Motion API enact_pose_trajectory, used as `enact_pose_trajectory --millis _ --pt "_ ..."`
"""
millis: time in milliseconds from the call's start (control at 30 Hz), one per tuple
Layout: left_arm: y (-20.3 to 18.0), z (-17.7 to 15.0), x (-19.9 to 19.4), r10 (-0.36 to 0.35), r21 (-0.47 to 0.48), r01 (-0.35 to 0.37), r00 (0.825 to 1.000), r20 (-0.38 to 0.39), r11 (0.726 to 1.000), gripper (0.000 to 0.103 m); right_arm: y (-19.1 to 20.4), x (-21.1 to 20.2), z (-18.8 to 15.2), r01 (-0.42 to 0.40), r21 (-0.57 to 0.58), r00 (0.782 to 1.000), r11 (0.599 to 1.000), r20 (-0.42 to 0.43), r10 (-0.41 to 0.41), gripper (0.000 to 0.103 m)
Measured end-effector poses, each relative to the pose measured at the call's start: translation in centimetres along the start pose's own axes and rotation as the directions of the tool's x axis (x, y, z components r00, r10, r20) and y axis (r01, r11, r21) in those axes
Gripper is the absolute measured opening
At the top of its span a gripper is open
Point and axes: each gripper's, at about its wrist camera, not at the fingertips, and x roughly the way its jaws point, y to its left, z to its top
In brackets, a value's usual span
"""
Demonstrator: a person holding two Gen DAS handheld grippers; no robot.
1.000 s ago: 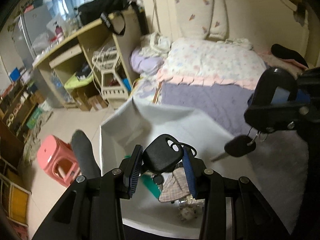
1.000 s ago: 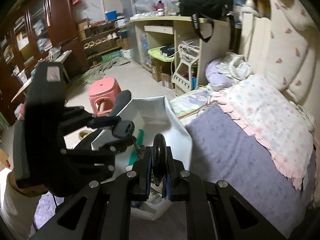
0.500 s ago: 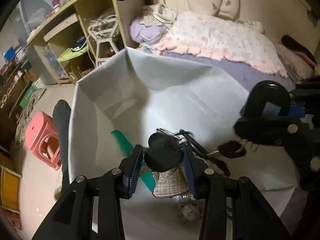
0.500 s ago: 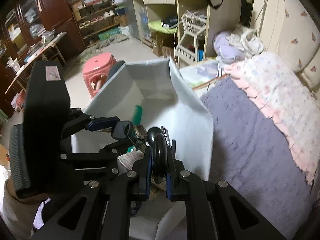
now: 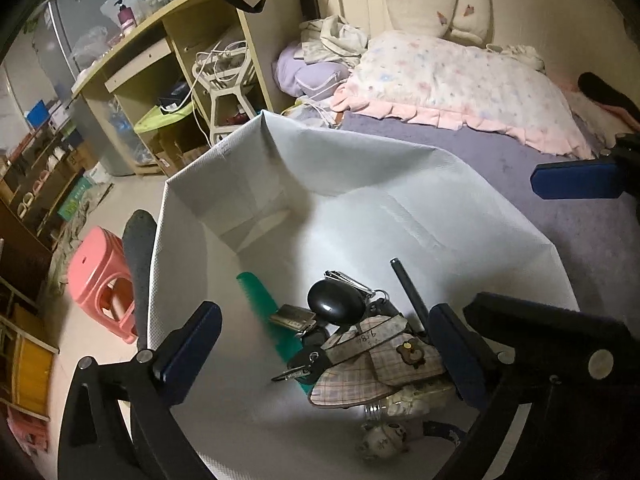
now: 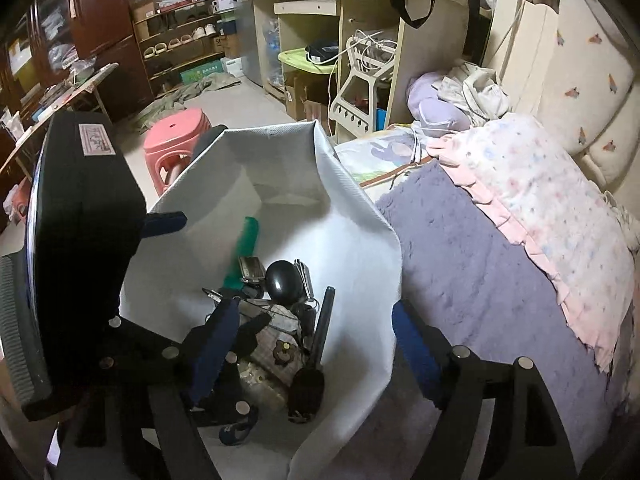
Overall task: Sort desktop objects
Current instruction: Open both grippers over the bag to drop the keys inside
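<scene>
A white fabric storage bin (image 5: 400,184) (image 6: 352,216) stands by the bed. Inside lie a black key fob with keys (image 5: 335,302) (image 6: 285,280), a green comb (image 5: 260,300) (image 6: 243,244), a plaid pouch (image 5: 380,368) (image 6: 276,332), a black pen (image 5: 408,296) (image 6: 324,320) and other small items. My left gripper (image 5: 320,356) is open and empty above the bin. My right gripper (image 6: 316,352) is open and empty over the bin's near side; one of its blue pads (image 5: 576,180) shows in the left wrist view.
A bed with a purple blanket (image 6: 480,264) and floral quilt (image 5: 452,76) lies to the right. A pink stool (image 5: 104,284) (image 6: 176,140) stands left of the bin. A wooden desk (image 6: 360,20) with shelves and cables is behind.
Both grippers opened and let go of the black keys, which now lie in the bin. Both grippers came down closer over the bin.
</scene>
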Motion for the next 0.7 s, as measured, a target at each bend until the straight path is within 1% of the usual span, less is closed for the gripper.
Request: enact_pose_trajectory --millis 100,200,300,400,433,500,533,567,600,667,700 --pt "-0.1 -0.1 -0.2 -0.004 -0.006 0.004 1.000 -0.004 1.000 0.102 -0.1 0.0 -0.1 -0.003 0.006 1.000 1.000 -0.003 0.003 0.077" --pt "-0.3 -0.2 -0.6 0.007 -0.014 -0.007 1.000 0.002 1.000 0.102 -0.2 -0.1 -0.2 -0.007 0.013 1.000 1.000 -0.002 0.007 0.077" --pt "-0.6 -0.1 -1.1 0.052 -0.029 -0.051 0.999 0.018 0.998 0.102 -0.2 -0.3 -0.3 -0.004 0.012 1.000 1.000 0.000 0.004 0.077" --pt "-1.1 0.0 -2.1 0.079 -0.049 -0.077 0.996 0.036 0.996 0.102 -0.5 -1.0 -0.5 -0.007 0.021 1.000 1.000 0.010 0.007 0.077" --pt "-1.4 0.0 -2.5 0.102 -0.058 -0.100 0.994 0.043 0.993 0.102 -0.6 -1.3 -0.6 -0.010 0.025 1.000 1.000 0.013 0.010 0.077" --pt "-2.1 0.1 -3.3 0.183 -0.064 -0.179 0.981 0.069 0.982 0.102 -0.9 -2.1 -0.9 -0.014 0.036 1.000 0.999 0.023 0.013 0.077" --pt "-2.3 0.2 -3.6 0.205 -0.068 -0.200 0.975 0.081 0.978 0.102 -1.1 -2.5 -1.1 -0.013 0.043 1.000 0.999 0.029 0.012 0.077" --pt "-2.4 0.2 -3.8 0.185 -0.071 -0.179 0.979 0.091 0.981 0.102 -1.3 -2.9 -1.3 -0.013 0.050 0.999 0.999 0.034 0.012 0.077" --pt "-2.4 0.2 -4.0 0.128 -0.082 -0.120 0.987 0.098 0.989 0.102 -1.5 -3.3 -1.5 -0.017 0.061 0.999 0.998 0.039 0.015 0.077" --pt "-2.3 0.2 -4.1 0.050 -0.100 -0.041 0.994 0.097 0.994 0.102 -1.8 -3.9 -1.6 -0.025 0.076 0.999 0.997 0.044 0.022 0.077" --pt "-2.4 0.2 -4.1 0.035 -0.101 -0.026 0.996 0.087 0.995 0.102 -2.0 -4.2 -1.8 -0.027 0.083 0.999 0.996 0.046 0.023 0.077"
